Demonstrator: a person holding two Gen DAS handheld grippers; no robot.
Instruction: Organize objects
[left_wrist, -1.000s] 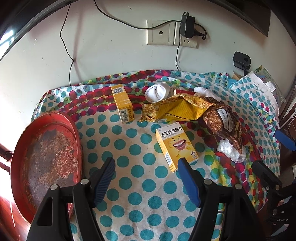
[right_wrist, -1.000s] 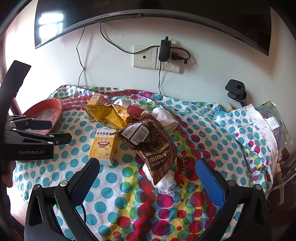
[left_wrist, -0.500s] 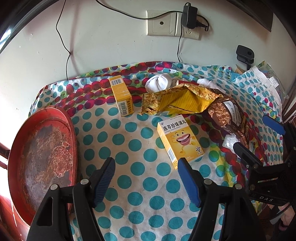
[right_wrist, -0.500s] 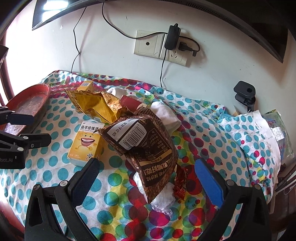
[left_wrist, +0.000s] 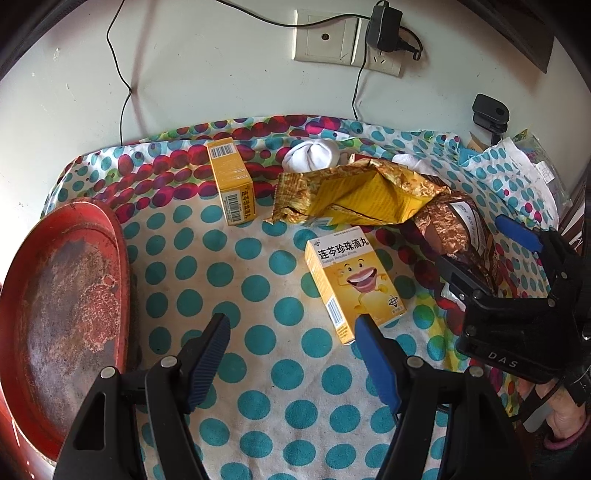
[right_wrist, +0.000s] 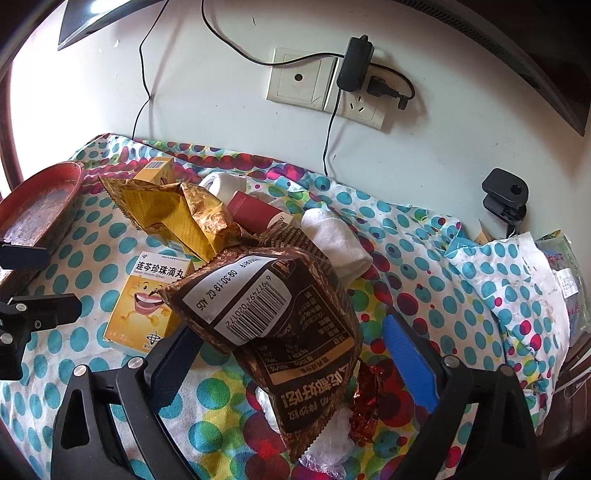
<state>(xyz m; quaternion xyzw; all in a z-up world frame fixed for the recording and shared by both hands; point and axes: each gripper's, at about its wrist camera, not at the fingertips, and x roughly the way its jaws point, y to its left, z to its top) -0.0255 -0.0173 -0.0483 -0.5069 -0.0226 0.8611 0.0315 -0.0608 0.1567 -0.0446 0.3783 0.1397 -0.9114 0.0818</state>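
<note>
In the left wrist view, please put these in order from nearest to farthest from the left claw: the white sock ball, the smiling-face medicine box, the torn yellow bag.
From the left claw:
1. The smiling-face medicine box, just ahead, by the right finger.
2. The torn yellow bag, behind that box, mid-table.
3. The white sock ball, at the back, near the wall.

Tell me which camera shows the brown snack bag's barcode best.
The right wrist view: the brown snack bag fills the centre with its barcode label facing the camera. The left wrist view catches only its crumpled side, partly behind the right gripper.
</note>
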